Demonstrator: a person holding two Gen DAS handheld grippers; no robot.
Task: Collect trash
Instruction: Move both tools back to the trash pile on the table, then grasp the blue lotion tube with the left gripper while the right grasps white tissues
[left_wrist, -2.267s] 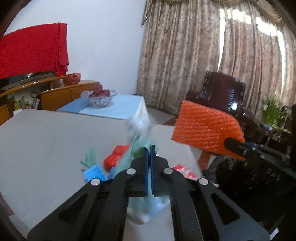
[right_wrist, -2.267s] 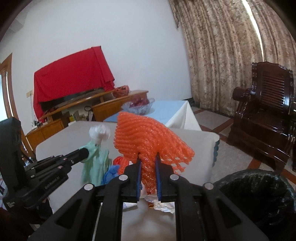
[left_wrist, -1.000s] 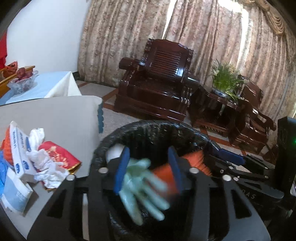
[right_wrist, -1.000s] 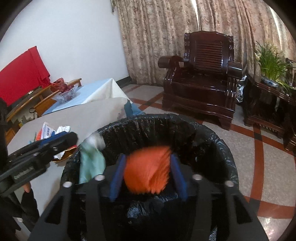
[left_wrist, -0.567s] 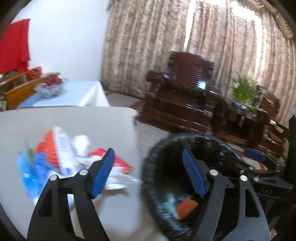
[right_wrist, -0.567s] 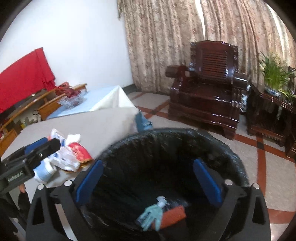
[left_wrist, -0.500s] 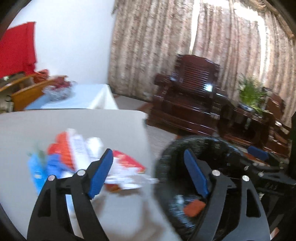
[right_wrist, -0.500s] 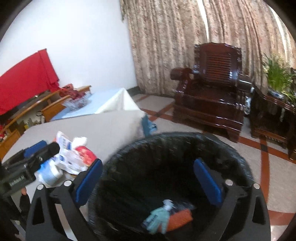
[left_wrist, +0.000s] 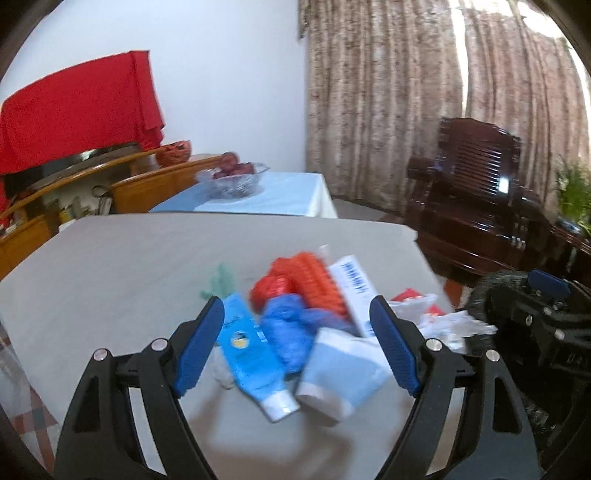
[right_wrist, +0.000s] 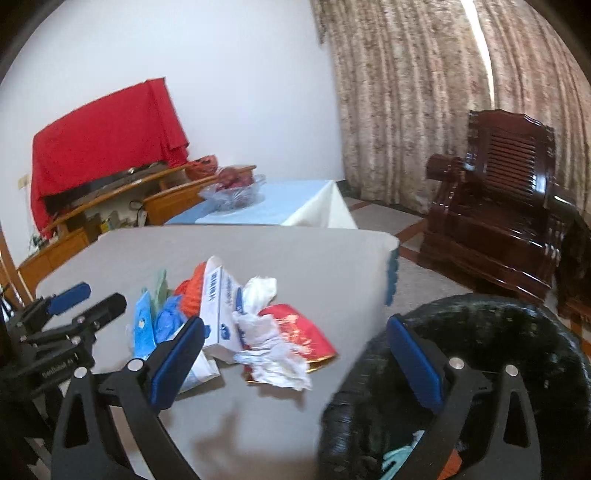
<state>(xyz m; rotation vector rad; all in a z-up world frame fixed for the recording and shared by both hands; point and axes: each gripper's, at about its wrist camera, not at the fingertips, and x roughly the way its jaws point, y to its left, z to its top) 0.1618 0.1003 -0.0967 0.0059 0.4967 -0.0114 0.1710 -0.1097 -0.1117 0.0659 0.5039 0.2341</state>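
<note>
Both grippers wide open and empty: left gripper (left_wrist: 297, 343) above the trash pile (left_wrist: 314, 317) on the table (left_wrist: 129, 266), right gripper (right_wrist: 295, 358) between pile and bin (right_wrist: 498, 332). Likely light, soft, crushable stuff; blue tube (left_wrist: 251, 354) probably slippery, best pinched mid-body; tissue (right_wrist: 271, 347) anywhere. Pile's underside hidden, labels blurred, bin contents mostly cut off.

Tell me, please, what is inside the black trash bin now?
In the right wrist view, the black trash bin shows a pale green piece and a bit of orange at its bottom. The right gripper, open, and the bin's near wall hide the rest.
</note>
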